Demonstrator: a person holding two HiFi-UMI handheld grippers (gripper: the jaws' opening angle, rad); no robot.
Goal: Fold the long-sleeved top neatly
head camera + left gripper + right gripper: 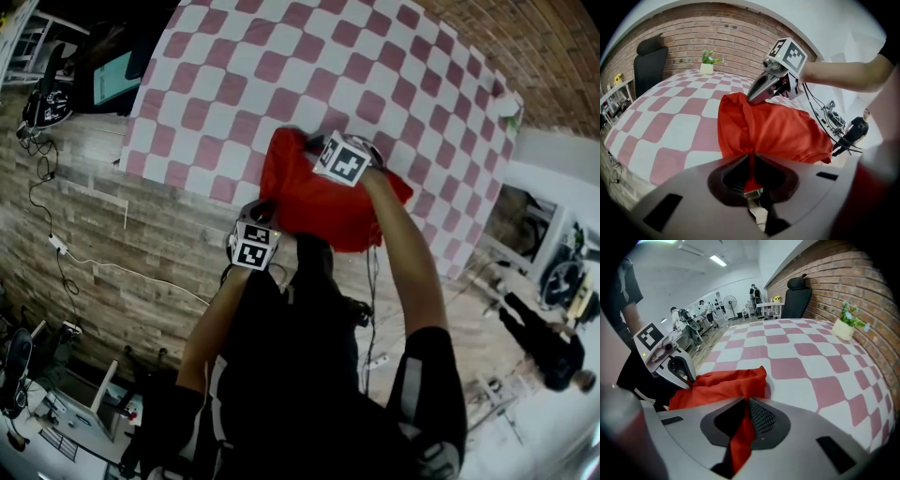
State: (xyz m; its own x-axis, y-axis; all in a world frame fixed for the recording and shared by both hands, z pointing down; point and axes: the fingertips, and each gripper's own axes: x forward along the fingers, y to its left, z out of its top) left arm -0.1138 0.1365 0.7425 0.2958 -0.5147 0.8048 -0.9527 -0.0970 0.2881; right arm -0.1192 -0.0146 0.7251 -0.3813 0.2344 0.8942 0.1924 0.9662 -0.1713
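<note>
A red long-sleeved top (319,202) lies bunched at the near edge of a table with a pink-and-white checked cover (281,56). My left gripper (265,216) is at the top's near edge. In the left gripper view its jaws (752,161) are shut on a fold of the red cloth (778,129). My right gripper (317,148) is at the top's far corner, also visible from the left gripper view (751,98). In the right gripper view its jaws (746,404) pinch a strip of the top (722,383), with the left gripper (689,378) beyond it.
A small potted plant (708,63) stands at the table's far side by the brick wall (843,277). A black chair (649,61) is at one end. Cables (56,244) run over the wooden floor. People stand further back (701,308).
</note>
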